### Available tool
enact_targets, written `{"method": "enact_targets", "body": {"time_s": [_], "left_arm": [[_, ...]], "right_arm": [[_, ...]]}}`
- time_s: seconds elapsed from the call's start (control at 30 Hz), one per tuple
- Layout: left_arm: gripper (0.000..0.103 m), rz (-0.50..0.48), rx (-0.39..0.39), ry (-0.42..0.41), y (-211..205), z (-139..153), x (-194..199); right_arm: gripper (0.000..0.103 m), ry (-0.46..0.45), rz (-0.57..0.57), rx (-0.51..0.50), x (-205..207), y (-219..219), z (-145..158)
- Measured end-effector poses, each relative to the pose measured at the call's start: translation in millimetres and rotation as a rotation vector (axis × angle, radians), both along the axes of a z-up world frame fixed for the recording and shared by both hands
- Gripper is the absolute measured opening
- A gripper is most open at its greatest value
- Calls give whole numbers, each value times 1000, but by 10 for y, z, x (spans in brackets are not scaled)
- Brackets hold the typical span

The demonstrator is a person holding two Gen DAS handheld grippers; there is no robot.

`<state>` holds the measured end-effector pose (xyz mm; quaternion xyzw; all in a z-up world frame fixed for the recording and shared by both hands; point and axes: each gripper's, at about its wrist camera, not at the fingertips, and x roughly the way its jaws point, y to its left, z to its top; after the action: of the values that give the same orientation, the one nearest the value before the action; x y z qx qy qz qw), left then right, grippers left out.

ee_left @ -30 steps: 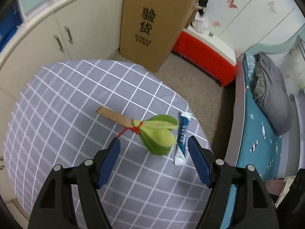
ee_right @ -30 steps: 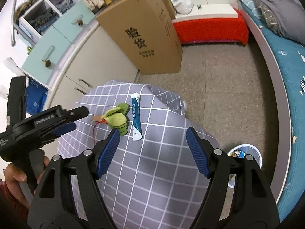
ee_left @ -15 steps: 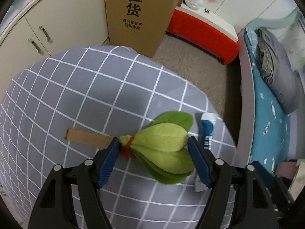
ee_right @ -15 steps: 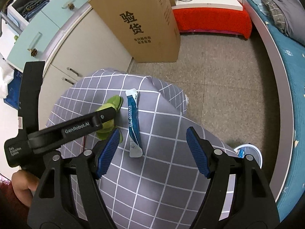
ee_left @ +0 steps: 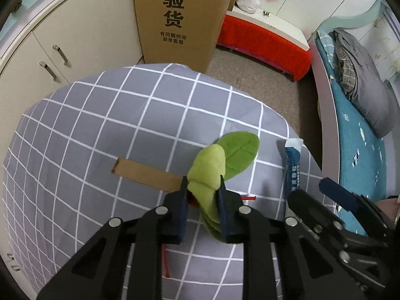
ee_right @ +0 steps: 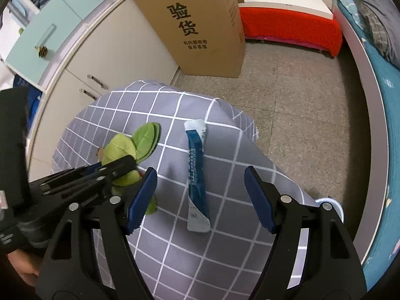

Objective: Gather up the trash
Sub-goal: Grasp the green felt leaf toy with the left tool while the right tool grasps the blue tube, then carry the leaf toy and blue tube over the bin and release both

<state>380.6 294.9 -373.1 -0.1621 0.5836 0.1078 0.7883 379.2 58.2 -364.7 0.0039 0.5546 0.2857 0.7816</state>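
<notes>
The big brown cardboard box standing on the floor has two large black Chinese signs on its side: 验货. Under them are two rows of small black signs, too small to read for sure. The blue packet has white writing, too blurry to read.

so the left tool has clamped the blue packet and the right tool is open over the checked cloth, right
Not quite. The left tool has just been closing on the green felt leaves, not the blue packet, as the left wrist view shows. The packet lies loose on the checked cloth. The right tool is open above it.
</notes>
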Motion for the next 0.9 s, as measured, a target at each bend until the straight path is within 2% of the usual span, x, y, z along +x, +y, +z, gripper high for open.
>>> {"method": "enact_targets", "body": {"time_s": [0.23, 0.3, 0.37, 0.53, 0.8, 0.9], "left_arm": [[18, 14, 9, -34, 113, 135, -175], [18, 19, 17, -37, 116, 166, -187], [18, 24, 22, -38, 122, 201, -212], [18, 25, 33, -60, 83, 343, -261], [18, 19, 59, -89, -229, 585, -403], [18, 19, 61, -95, -374, 677, -518]], "right_arm": [[70, -54, 53, -69, 0, 206, -77], [59, -70, 65, -93, -5, 242, -75], [34, -72, 79, -100, -10, 247, -74], [15, -21, 101, -75, -44, 197, -97], [11, 78, 109, 53, -255, -104, -37], [10, 83, 105, 92, -355, -257, 51]]}}
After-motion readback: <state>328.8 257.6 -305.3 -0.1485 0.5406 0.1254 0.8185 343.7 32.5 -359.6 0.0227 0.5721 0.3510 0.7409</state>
